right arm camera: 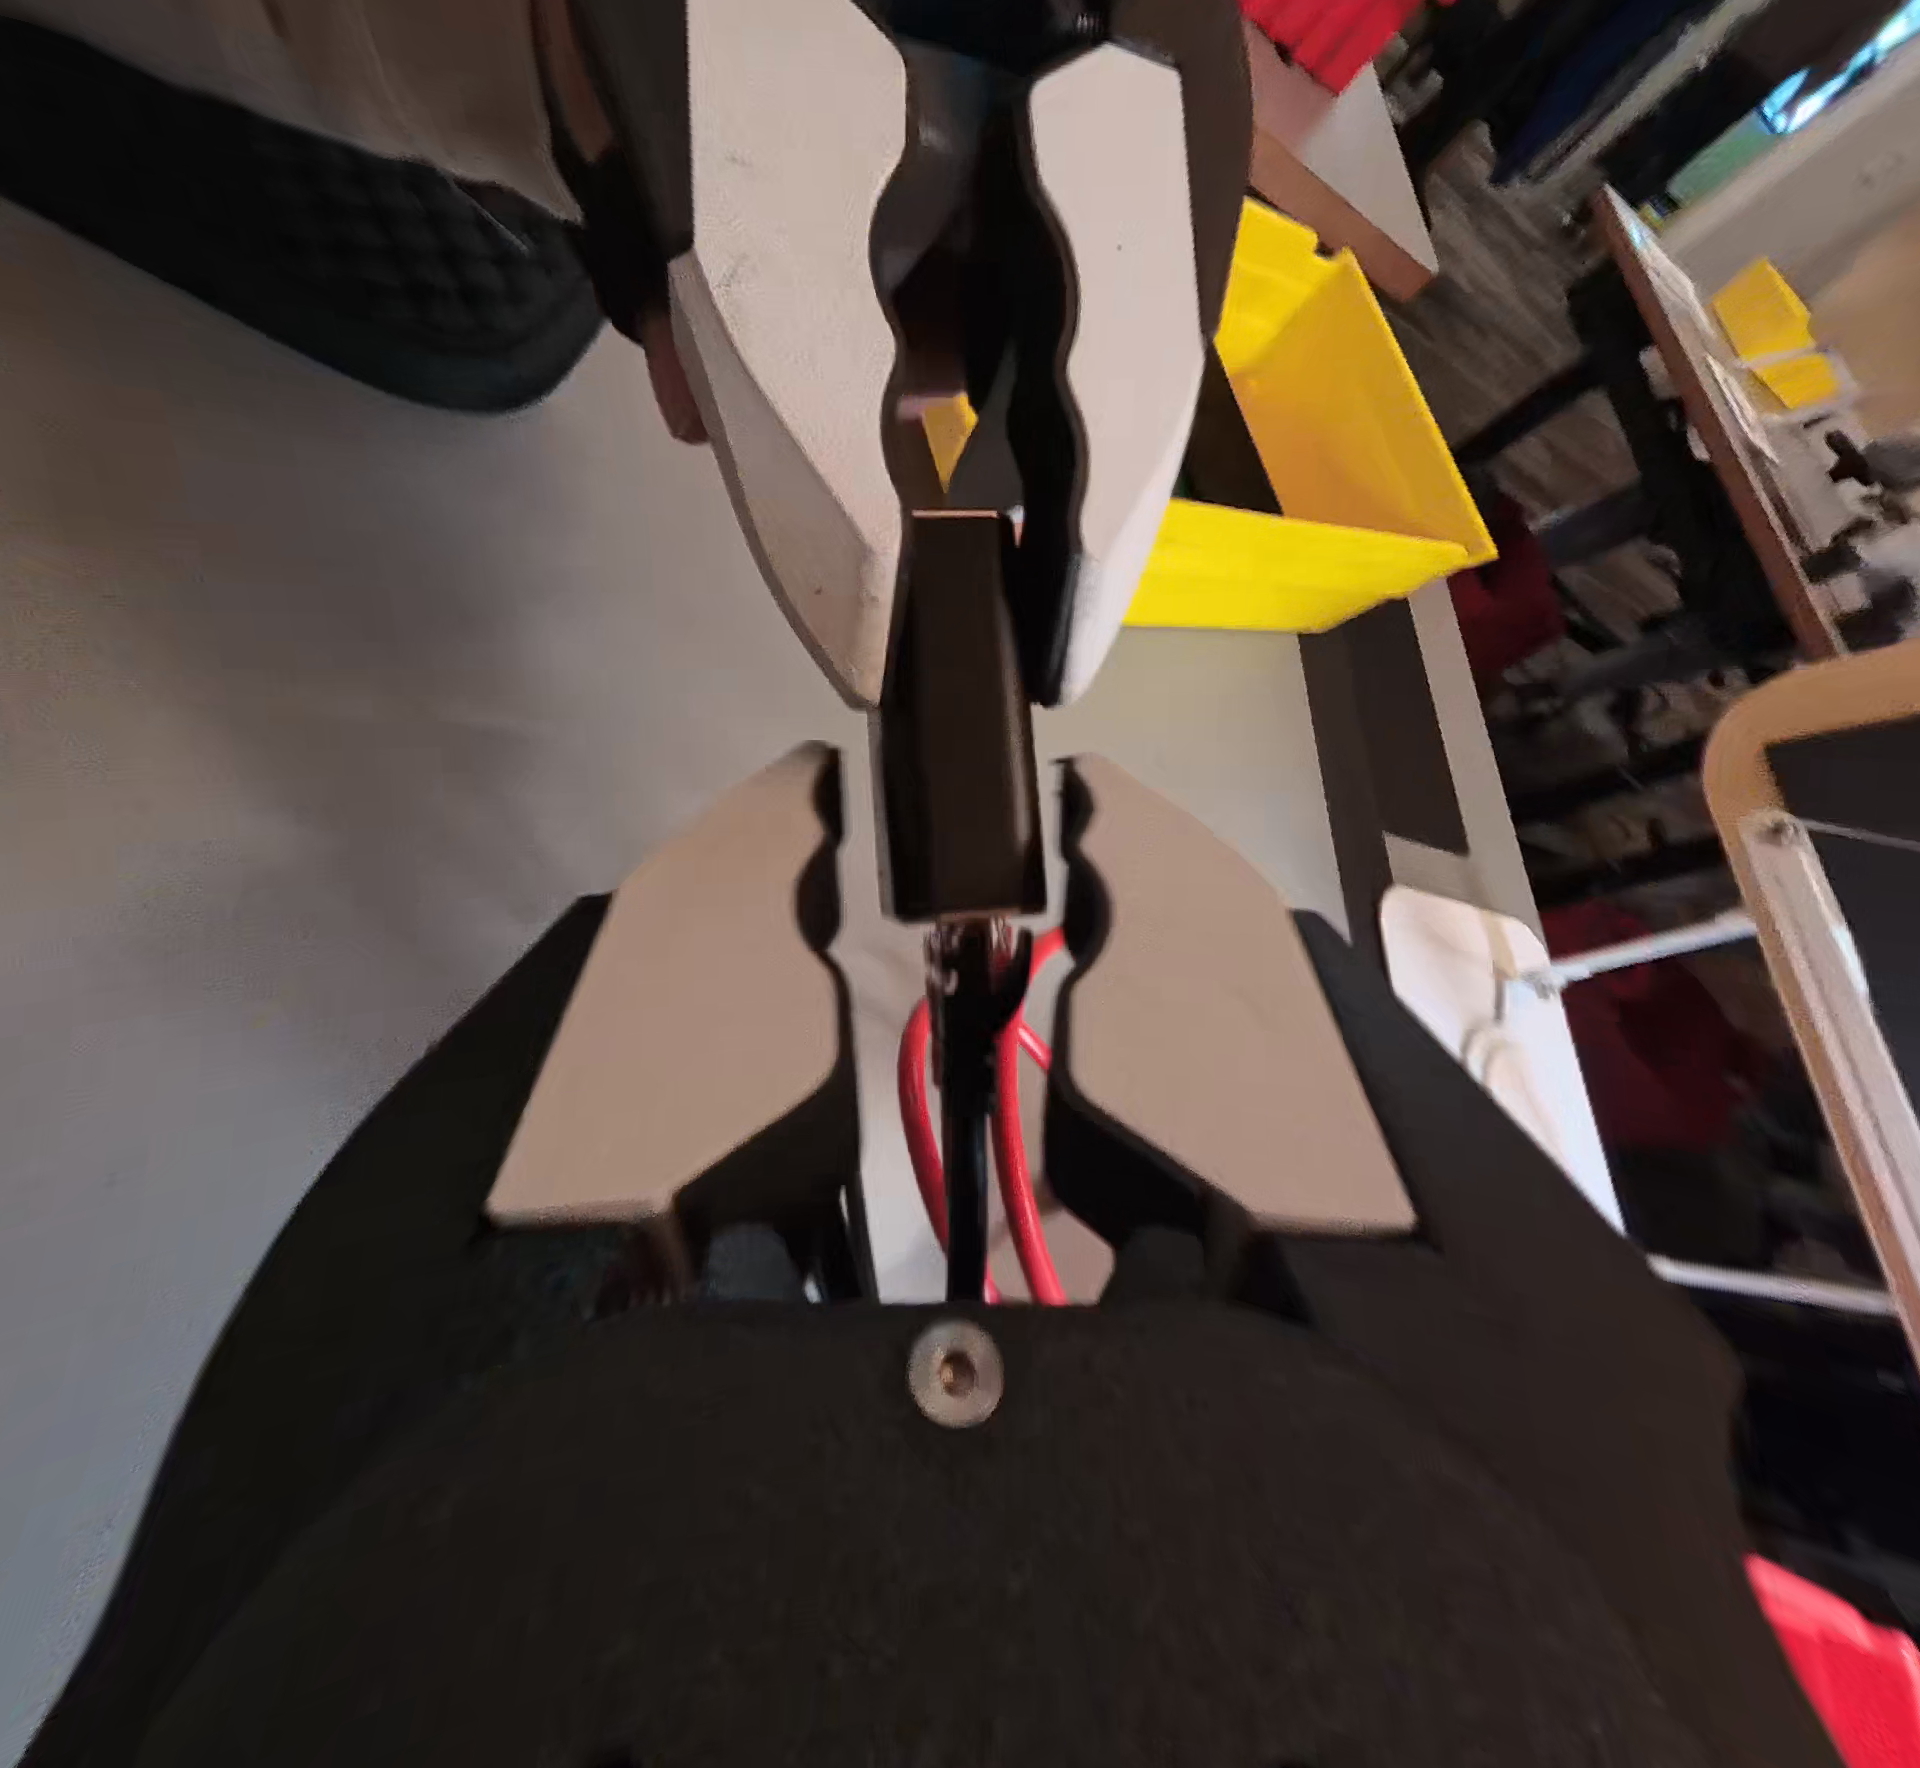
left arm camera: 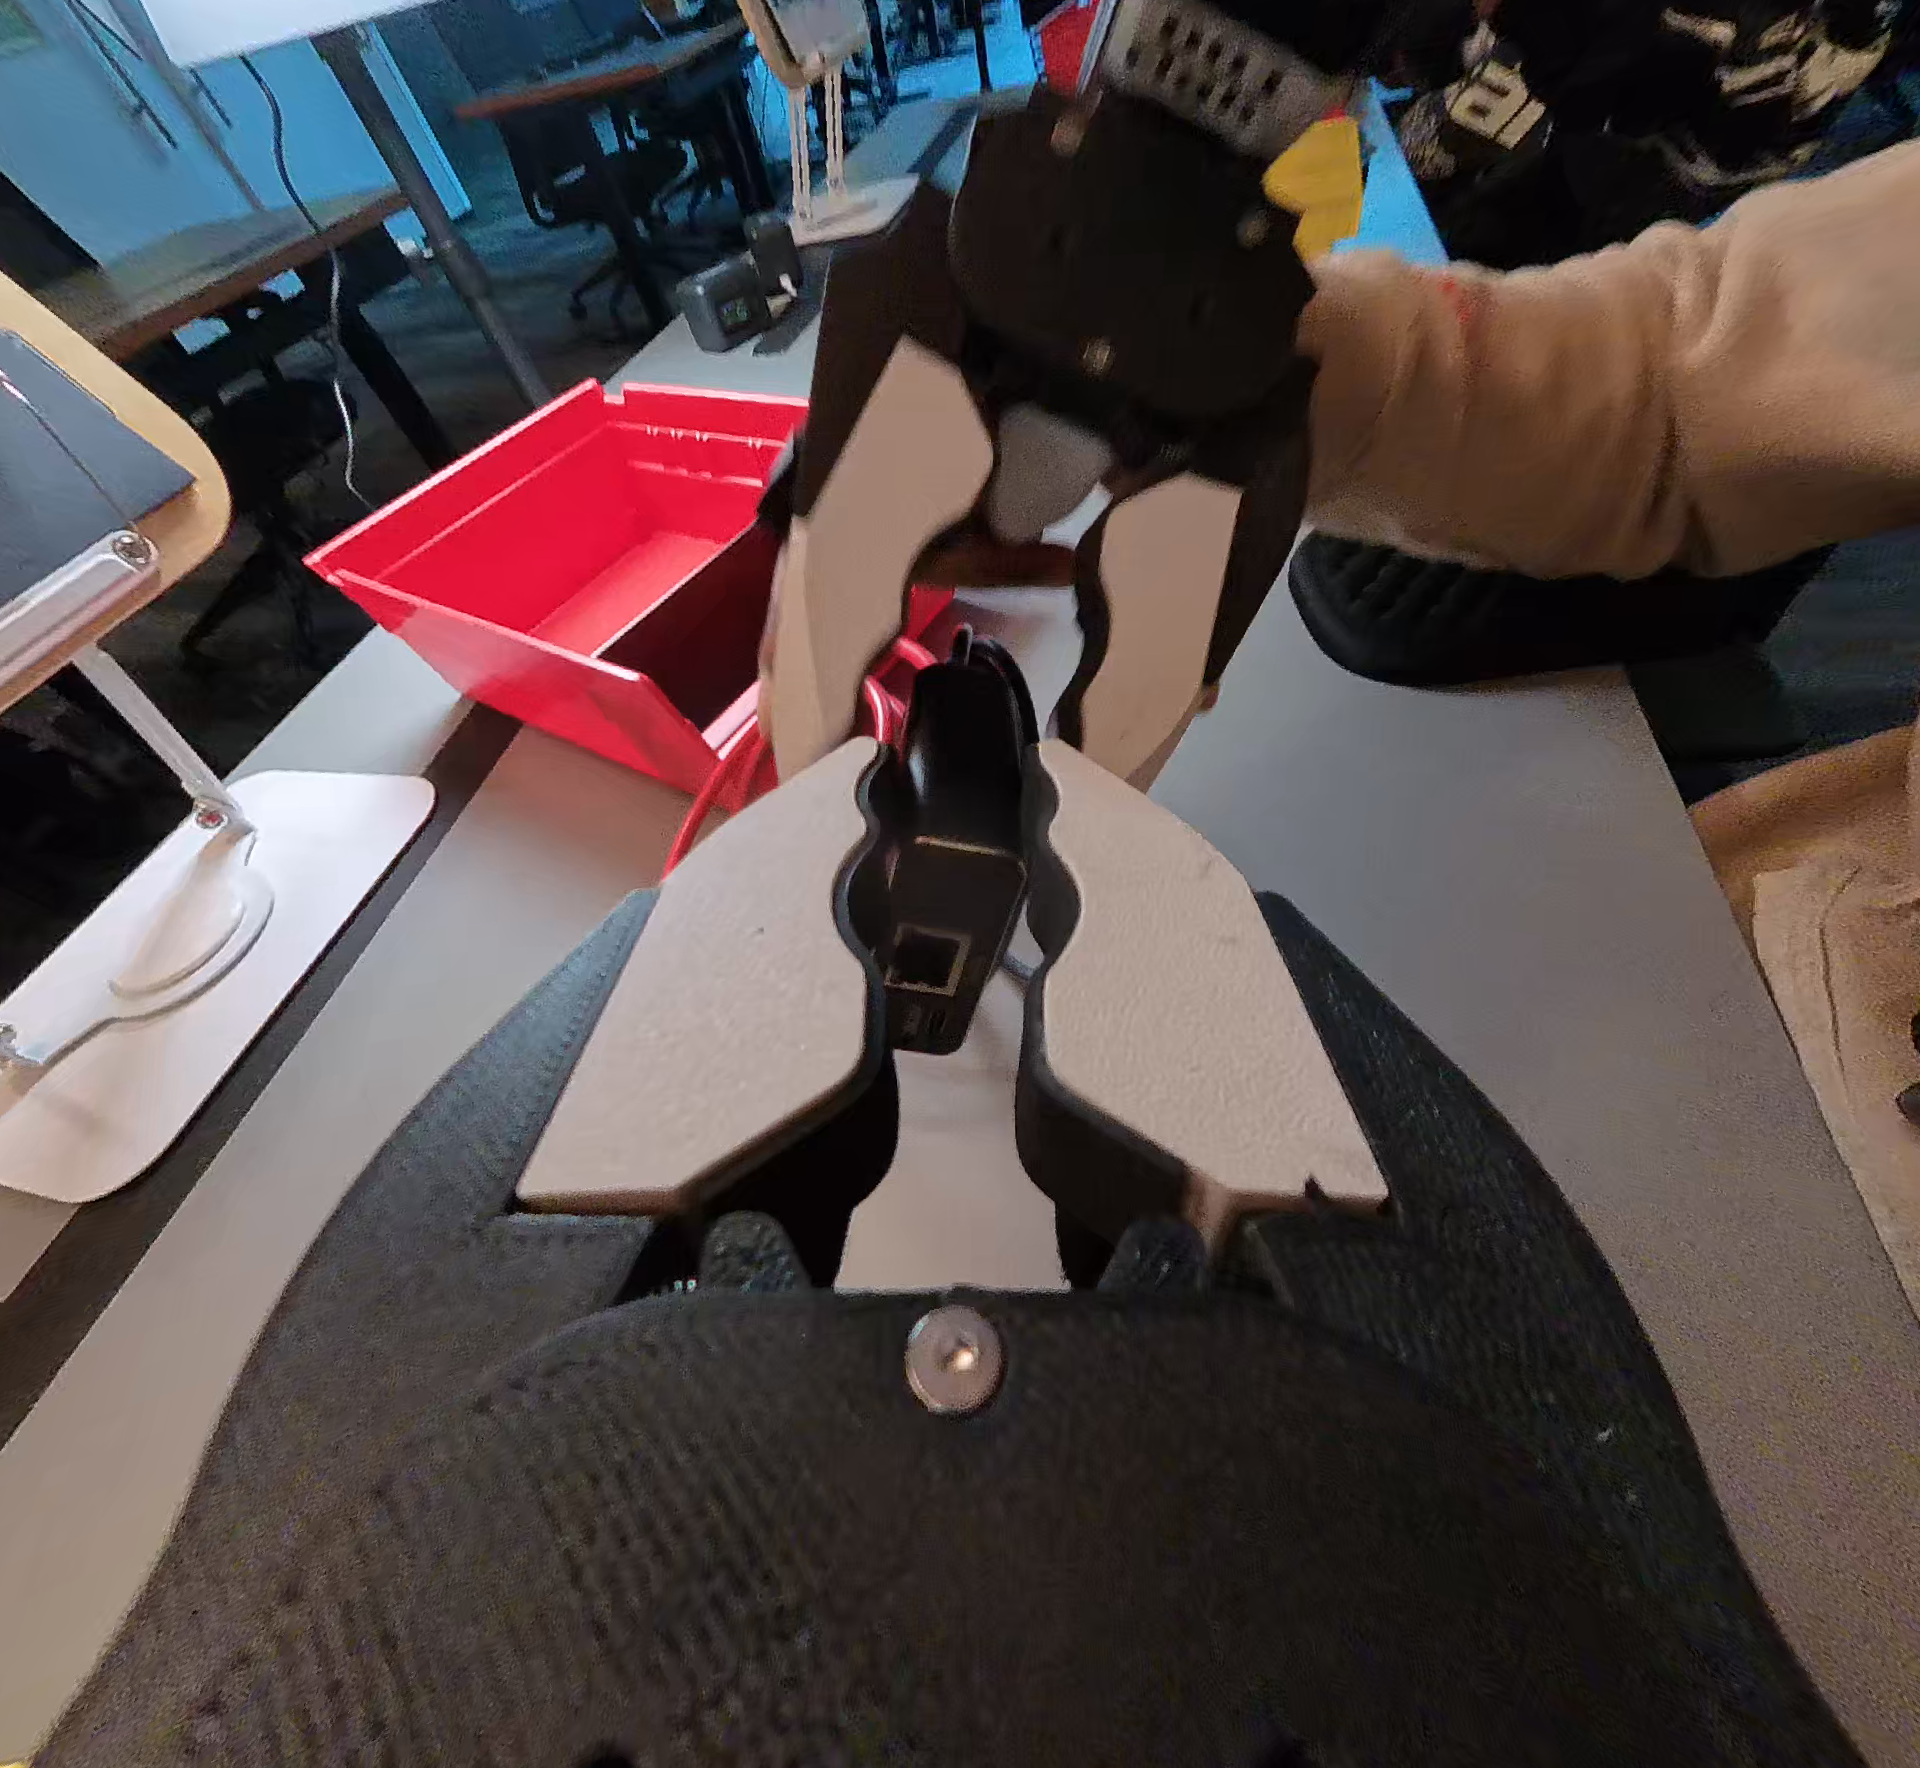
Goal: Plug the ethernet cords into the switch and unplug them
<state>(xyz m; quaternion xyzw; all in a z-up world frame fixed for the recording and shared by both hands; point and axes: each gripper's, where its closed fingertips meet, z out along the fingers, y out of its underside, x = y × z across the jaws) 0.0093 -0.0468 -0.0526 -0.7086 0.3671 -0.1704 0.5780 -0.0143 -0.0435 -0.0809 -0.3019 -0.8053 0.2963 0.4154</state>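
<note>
while the long grey worktop carries an open red plastic bin near its far left edge and a yellow plastic bin at the opposite edge, the left gripper is clamped on a small black ethernet switch held above it. the right gripper faces it, jaws parted around the switch's other end. red cord trails below.

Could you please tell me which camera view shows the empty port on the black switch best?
The left wrist view: the switch, clamped in the left gripper, turns its open port toward the camera. The right wrist view shows only the switch's opposite end, where cables emerge.
</note>
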